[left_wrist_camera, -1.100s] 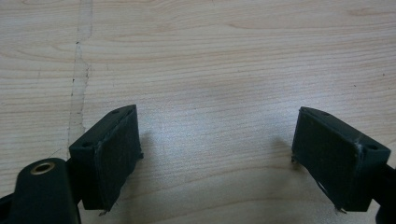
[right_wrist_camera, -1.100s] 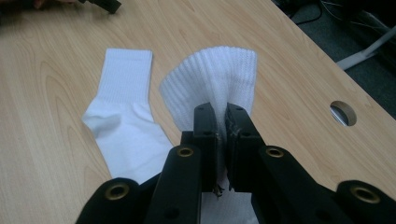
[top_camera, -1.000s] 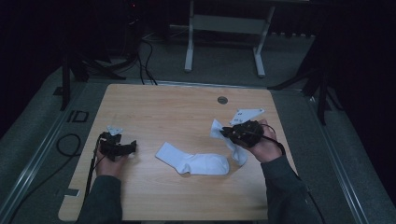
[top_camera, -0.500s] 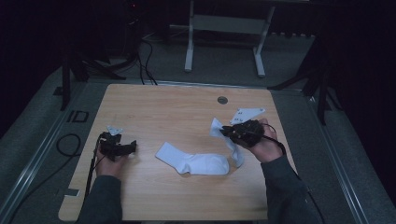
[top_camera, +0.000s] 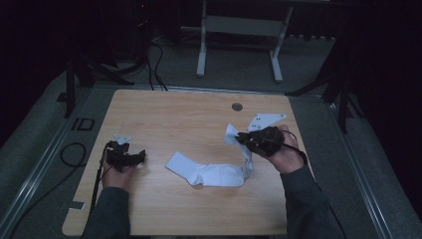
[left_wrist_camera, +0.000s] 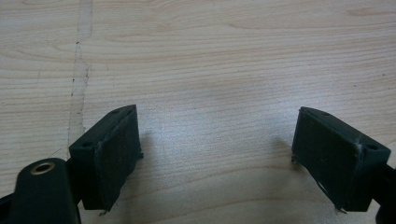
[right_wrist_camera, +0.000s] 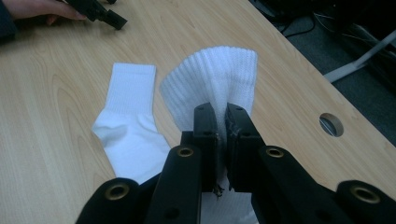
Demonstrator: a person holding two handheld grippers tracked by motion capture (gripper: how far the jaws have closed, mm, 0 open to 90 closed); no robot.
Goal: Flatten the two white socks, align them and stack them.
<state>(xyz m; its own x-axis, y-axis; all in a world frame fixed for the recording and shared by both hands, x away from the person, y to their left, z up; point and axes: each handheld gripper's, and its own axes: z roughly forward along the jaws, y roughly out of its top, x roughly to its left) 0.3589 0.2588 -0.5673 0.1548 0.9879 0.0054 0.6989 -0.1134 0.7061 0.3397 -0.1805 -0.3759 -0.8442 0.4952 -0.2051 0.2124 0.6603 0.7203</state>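
Note:
My right gripper [top_camera: 245, 140] is shut on the ribbed cuff of a white sock [right_wrist_camera: 219, 79], holding it a little above the table at the right. The rest of that sock [top_camera: 246, 162] hangs down to the wood. A second white sock [top_camera: 209, 173] lies flat at the table's middle, and it appears at the left [right_wrist_camera: 128, 123] in the right gripper view. My left gripper [top_camera: 130, 157] rests low at the table's left. Its jaws [left_wrist_camera: 217, 114] stand wide apart over bare wood, with nothing between them.
The wooden table [top_camera: 164, 114] has a round cable hole [top_camera: 237, 106] near its far edge. Behind the table a white metal frame [top_camera: 239, 30] stands on the grey floor. Black cables [top_camera: 74, 152] lie on the floor to the left.

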